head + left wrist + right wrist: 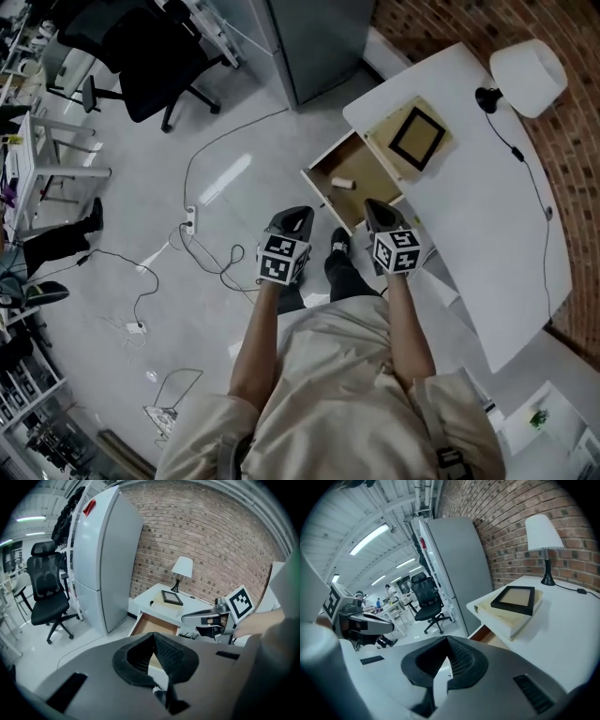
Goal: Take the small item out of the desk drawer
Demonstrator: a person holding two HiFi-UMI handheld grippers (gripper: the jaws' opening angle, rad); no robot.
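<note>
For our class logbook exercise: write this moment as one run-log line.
drawer: open | small item: inside drawer, not yet taken | left tool: shut, empty | right tool: shut, empty, near drawer front

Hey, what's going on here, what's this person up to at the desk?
A person stands at a white desk with a tool in each hand. The drawer is open, with a small light item lying inside. The left tool and right tool hover by the drawer's front, both shut and empty. The item is untouched.
</note>
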